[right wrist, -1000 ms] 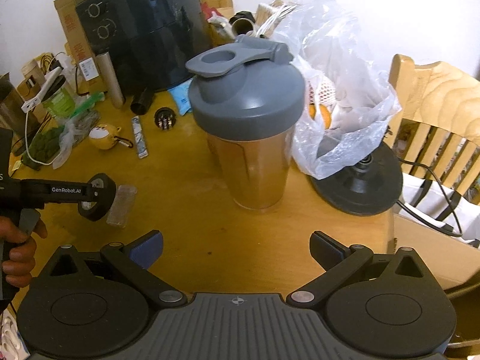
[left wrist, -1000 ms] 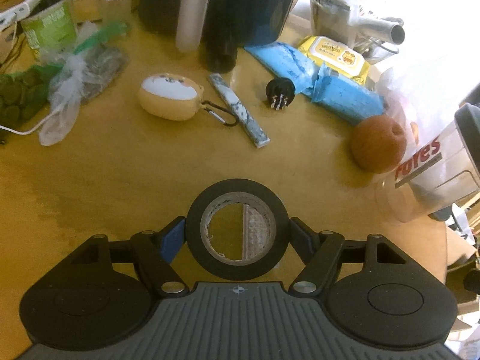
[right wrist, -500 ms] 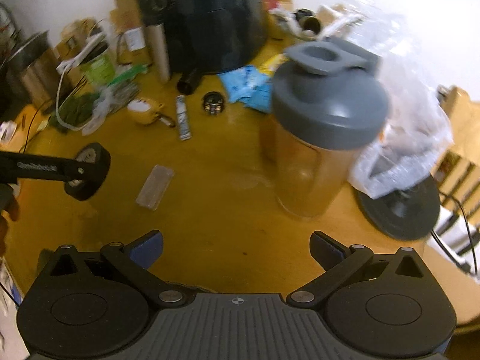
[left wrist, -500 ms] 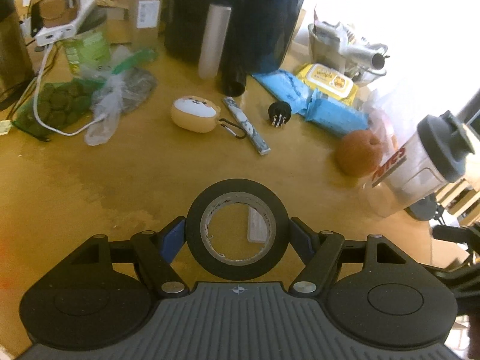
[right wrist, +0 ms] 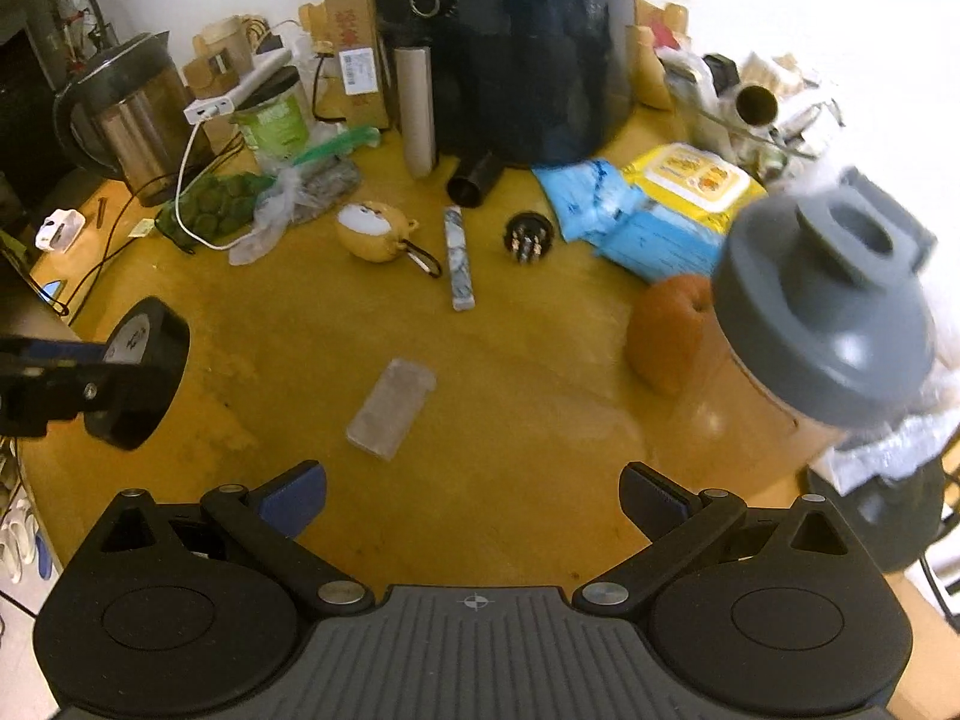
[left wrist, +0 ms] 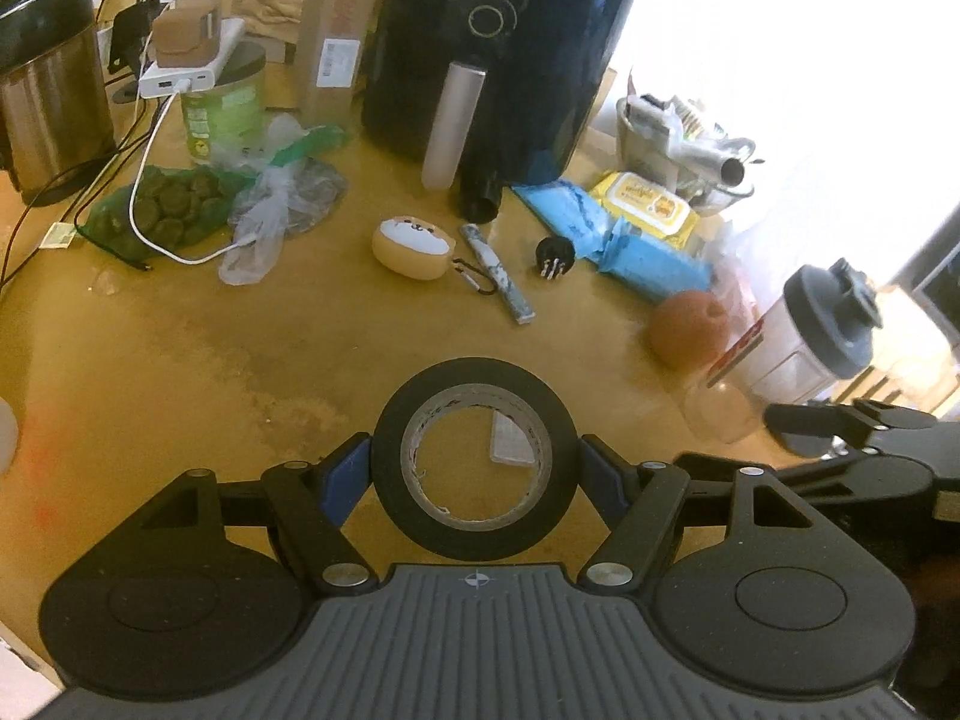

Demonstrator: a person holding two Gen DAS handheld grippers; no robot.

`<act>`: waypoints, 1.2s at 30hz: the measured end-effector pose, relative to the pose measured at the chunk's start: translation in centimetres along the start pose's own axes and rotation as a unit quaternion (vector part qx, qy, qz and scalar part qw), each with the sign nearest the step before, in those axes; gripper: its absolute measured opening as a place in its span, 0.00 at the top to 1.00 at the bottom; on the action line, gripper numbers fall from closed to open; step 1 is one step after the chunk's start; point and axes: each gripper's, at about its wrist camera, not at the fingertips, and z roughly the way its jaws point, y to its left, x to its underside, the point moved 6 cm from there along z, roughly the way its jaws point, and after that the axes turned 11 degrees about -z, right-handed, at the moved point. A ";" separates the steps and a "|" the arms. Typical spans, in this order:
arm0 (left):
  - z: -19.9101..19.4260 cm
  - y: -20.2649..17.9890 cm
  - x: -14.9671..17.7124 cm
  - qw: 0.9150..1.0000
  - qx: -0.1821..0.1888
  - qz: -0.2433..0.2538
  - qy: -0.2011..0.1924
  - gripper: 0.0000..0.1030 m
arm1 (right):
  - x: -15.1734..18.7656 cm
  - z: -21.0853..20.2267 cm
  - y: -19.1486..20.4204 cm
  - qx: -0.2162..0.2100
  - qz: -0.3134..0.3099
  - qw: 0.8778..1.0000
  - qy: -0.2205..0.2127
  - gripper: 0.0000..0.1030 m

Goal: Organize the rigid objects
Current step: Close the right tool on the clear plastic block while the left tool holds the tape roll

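Observation:
My left gripper [left wrist: 475,474] is shut on a black tape roll [left wrist: 393,468] and holds it above the wooden table [left wrist: 180,372]. The roll also shows at the left of the right wrist view [right wrist: 141,384]. My right gripper [right wrist: 473,495] is open and empty above the table. A clear flat case [right wrist: 393,408] lies on the table ahead of it; it shows through the roll's hole in the left wrist view [left wrist: 510,441]. A marbled bar [right wrist: 459,258], a black round plug [right wrist: 528,237] and a yellow dog-face pouch [right wrist: 375,231] lie further back.
A grey-lidded shaker bottle [right wrist: 822,324] and an orange [right wrist: 666,330] stand at the right. A black air fryer [right wrist: 516,42], kettle [right wrist: 129,120], green can [right wrist: 276,120], blue and yellow packets [right wrist: 654,210] and plastic bags [right wrist: 240,204] crowd the back.
Both grippers have risen and pulled back, so more of the table shows. The left still holds the tape roll. The right view has swung left, putting the shaker at its right edge.

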 end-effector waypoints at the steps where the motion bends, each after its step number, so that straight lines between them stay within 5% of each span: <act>1: -0.2 0.1 0.1 1.000 0.000 -0.002 -0.002 0.30 | -0.3 0.0 0.0 0.000 -0.001 1.000 -0.003 0.00; 18: -3.9 1.4 3.1 1.000 -0.006 -0.009 -0.014 0.30 | -1.6 2.3 0.7 -0.008 -0.014 1.000 -0.003 0.00; 36: -6.3 4.0 5.3 0.999 -0.026 -0.037 -0.029 0.30 | -2.4 8.2 3.4 -0.040 -0.055 0.996 0.054 0.01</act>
